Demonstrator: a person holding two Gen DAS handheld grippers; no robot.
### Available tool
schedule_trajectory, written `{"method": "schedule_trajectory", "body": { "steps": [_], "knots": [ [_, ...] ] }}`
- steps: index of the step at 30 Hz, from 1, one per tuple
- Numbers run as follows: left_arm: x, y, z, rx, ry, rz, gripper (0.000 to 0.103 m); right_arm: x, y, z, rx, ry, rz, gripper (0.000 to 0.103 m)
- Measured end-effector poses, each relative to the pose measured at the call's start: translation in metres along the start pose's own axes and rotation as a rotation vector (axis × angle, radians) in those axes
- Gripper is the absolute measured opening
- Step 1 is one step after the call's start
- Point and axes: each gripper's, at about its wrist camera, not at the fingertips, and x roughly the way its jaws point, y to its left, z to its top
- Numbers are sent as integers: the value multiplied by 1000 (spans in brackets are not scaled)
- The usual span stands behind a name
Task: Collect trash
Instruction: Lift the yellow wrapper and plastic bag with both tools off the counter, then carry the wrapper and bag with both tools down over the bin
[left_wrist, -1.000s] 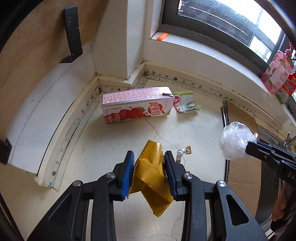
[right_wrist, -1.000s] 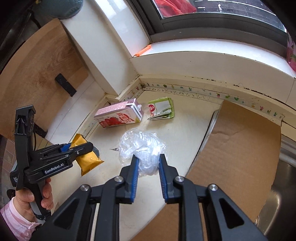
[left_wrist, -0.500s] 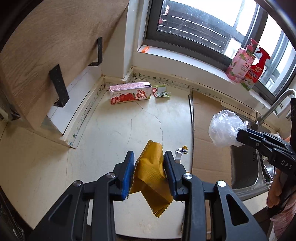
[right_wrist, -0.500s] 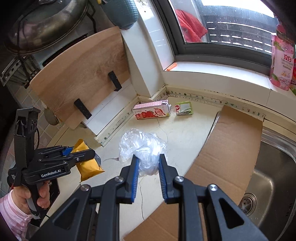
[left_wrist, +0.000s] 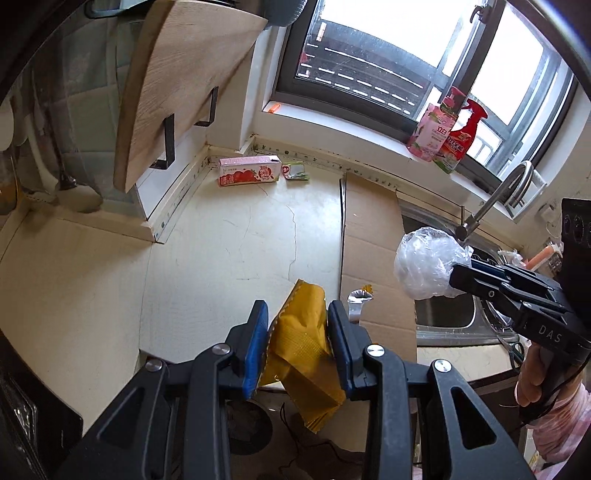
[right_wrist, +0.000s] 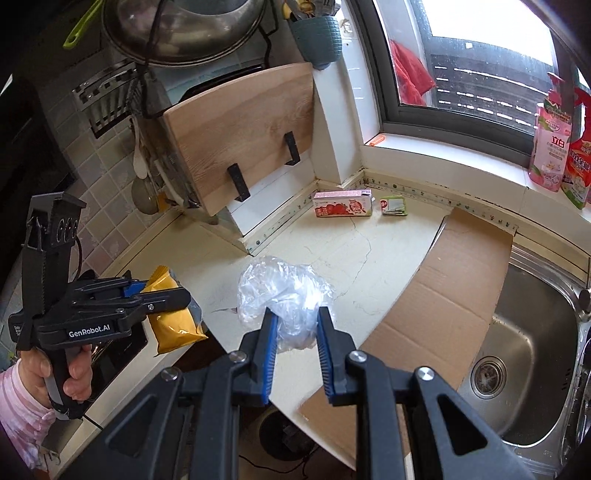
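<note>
1. Both grippers have pulled back and up from the corner of the counter since a second ago. The milk carton (left_wrist: 248, 170) and the small green packet (left_wrist: 294, 172) filled much of the earlier views and now look small, still lying against the far wall.
2. The left gripper (left_wrist: 297, 332) is still clamped on the yellow wrapper (left_wrist: 303, 347), whose lower end hangs past the counter's front edge. Its hold looks unchanged.
3. The right gripper (right_wrist: 293, 328) likewise keeps its jaws closed on the crumpled clear plastic bag (right_wrist: 282, 291), held in the air above the counter.
4. A scrap of silver foil (left_wrist: 356, 301) shows just right of the left gripper's fingers; whether it is part of the wrapper I cannot tell.
5. More of the room shows than before: in the right wrist view the steel sink (right_wrist: 517, 354) with its drain, and hanging pans and a blue holder high on the tiled wall.
6. The counter (left_wrist: 229, 243) is pale cream and cracked. A flattened sheet of cardboard (right_wrist: 454, 280) covers it beside the sink.
7. A wooden cutting board (right_wrist: 251, 133) leans on black brackets at the left wall.
8. On the window sill stand a pink bottle (left_wrist: 434, 127) and a red spray bottle (left_wrist: 467, 129), side by side. A small orange thing (left_wrist: 273, 108) lies at the sill's far left.
9. Each gripper's handle is in a hand with a pink sleeve (right_wrist: 22, 398).
</note>
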Motion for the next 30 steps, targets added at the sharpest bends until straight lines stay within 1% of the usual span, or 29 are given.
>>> {"method": "schedule_trajectory", "body": {
  "steps": [5, 11, 15, 19, 21, 24, 27, 30],
  "knots": [
    [-13, 7, -35, -33, 28, -19, 32, -14, 28, -20, -48, 13, 4, 20],
    [-23, 11, -73, -61, 57, -25, 32, -16, 51, -45, -71, 54, 25, 20],
    [-25, 11, -95, -56, 59, 7, 32, -12, 62, -65, -83, 93, 50, 20],
    [-21, 13, -116, -56, 71, 37, 32, 3, 72, -89, -85, 155, 82, 20],
    [-16, 13, -127, -41, 80, 71, 32, 14, 77, -101, -89, 189, 93, 20],
    [-7, 13, -142, -20, 92, 115, 32, 26, 83, -117, -101, 215, 109, 20],
    [5, 15, -157, -18, 109, 145, 32, 37, 89, -132, -129, 225, 98, 20],
    [18, 20, -171, -38, 129, 165, 32, 54, 91, -148, -142, 267, 93, 20]
  ]
}}
